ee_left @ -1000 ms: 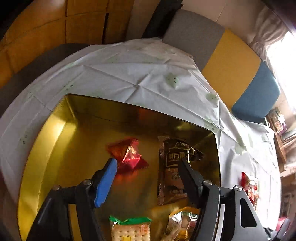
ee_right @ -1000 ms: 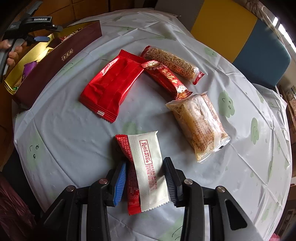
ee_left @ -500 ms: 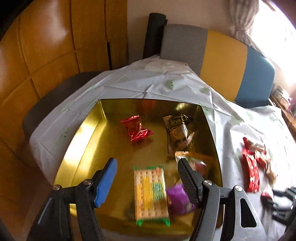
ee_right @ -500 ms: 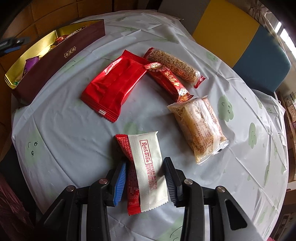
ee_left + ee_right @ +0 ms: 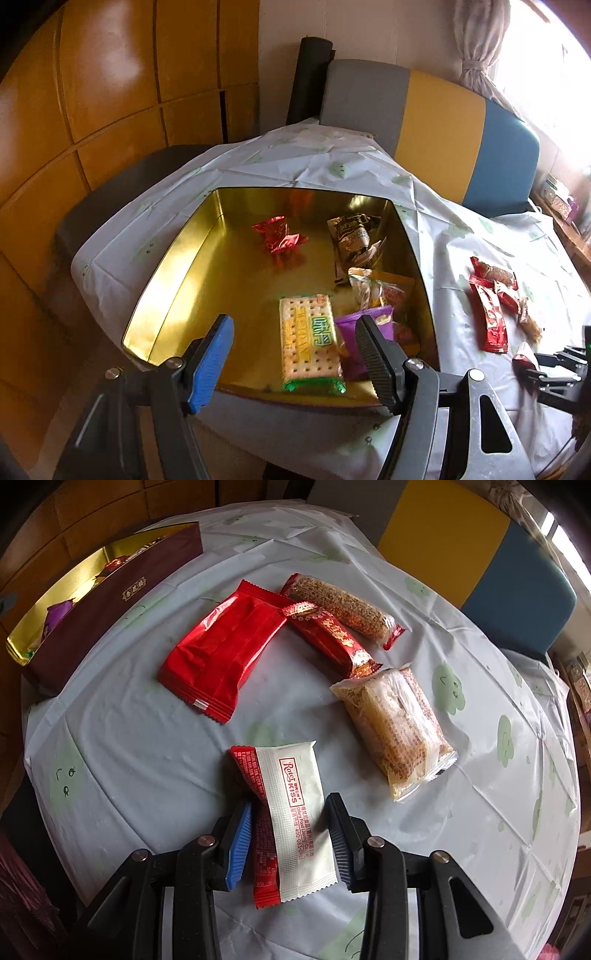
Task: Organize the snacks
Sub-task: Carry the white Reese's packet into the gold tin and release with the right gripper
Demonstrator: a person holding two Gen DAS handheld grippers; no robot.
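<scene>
Right tongs spread, straddling the white-and-red Rolet Kiss wafer pack, which lies flat on the table. Blue pad looks touching or just beside the red edge; the black pad is near the white edge. Not pinched yet, as far as I can judge.

Risks:
- Pack is flat, slick film. If the tongs close high, pads may skate over it or only crumple the wrapper and drop it mid-carry.
- Pack sits slightly askew between the pads, so it could swivel on closing.
- Pads dragging on the plastic tablecloth could bunch it and shift the neighbours: big red pack, red foil bar, sesame bar, clear-wrapped rice cake.

Left tongs spread, holding nothing, hovering over the near edge of the gold-lined box.

Box contents: cracker pack with green ends, purple pack, orange-clear pack, dark brown pack, small red foil candy. The left half is bare, so there's space. Snacks crowd the right wall, and a drop there may pile up.
</scene>
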